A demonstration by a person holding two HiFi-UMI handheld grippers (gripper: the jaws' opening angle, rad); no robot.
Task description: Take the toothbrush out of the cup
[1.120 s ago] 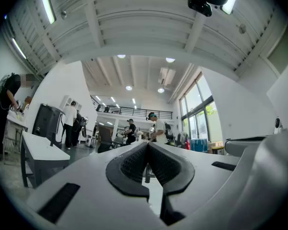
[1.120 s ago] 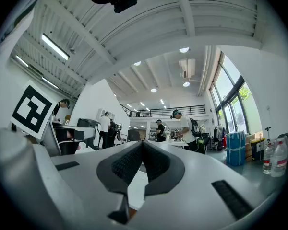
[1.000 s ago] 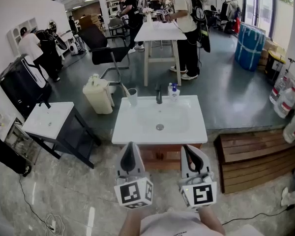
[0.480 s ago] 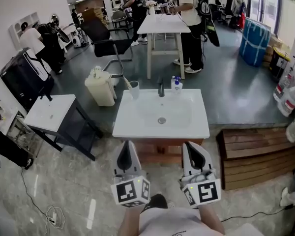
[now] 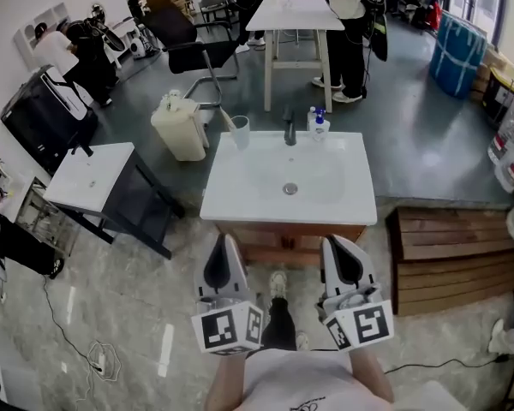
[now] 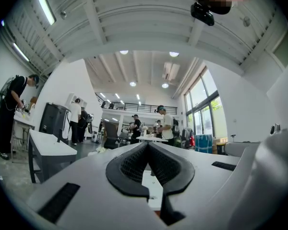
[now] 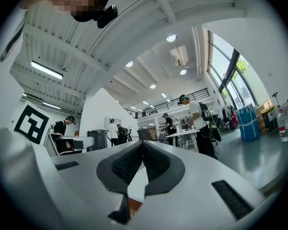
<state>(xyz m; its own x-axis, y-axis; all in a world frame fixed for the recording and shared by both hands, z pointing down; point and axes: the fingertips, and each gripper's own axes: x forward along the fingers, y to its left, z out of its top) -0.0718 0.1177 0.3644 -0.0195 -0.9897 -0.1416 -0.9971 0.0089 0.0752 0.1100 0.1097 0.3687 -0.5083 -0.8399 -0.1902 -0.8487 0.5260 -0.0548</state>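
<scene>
A clear cup point(image 5: 239, 133) stands on the back left corner of the white sink point(image 5: 240, 204), with a toothbrush point(image 5: 229, 119) leaning out of it to the left. My left gripper point(image 5: 224, 241) and right gripper point(image 5: 337, 244) hang side by side in front of the sink's near edge, well short of the cup. Both point toward the sink. In the left gripper view the left gripper point(image 6: 148, 145) has its black pads meeting at the tips with nothing between them. The right gripper point(image 7: 142, 143) looks the same in its own view.
A faucet point(image 5: 289, 128) and a blue-capped soap bottle point(image 5: 319, 120) stand at the sink's back edge. A cream bin point(image 5: 180, 128) and a low white table point(image 5: 90, 178) are to the left. A wooden platform point(image 5: 454, 255) lies to the right. People stand at a tall white table point(image 5: 295, 15) behind.
The sink has slid lower and nearer in the head view. Both grippers keep their places side by side, still shut. A foot now shows on the floor between them.
</scene>
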